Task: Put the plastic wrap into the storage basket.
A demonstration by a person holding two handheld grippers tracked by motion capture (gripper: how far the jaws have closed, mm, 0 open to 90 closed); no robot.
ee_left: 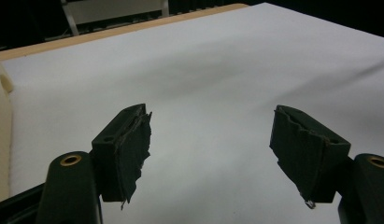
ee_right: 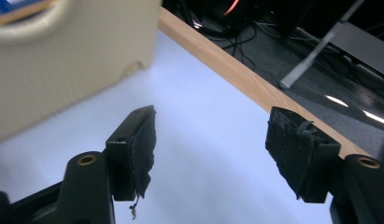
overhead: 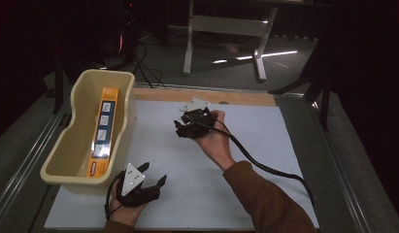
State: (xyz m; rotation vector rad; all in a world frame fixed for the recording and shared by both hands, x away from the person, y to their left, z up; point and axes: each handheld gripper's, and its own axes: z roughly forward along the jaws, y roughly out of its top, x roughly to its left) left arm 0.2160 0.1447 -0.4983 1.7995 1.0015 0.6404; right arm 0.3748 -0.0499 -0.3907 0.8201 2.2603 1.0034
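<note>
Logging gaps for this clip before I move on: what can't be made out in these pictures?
- Print on the orange box in the cream bin: too small, high view.
- Same box, right gripper view: cut off by the top edge, blurred.
- Right tool jaws, high view: dark against the hand, gap unclear.
- Person's left hand: cut by the bottom edge.

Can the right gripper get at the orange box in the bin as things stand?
Probably yes: the right gripper is open and empty, the bin has no lid, and the orange box lies uncovered inside.

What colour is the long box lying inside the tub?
Orange, with a row of pale panels; the long box shows best in the high view.
</note>
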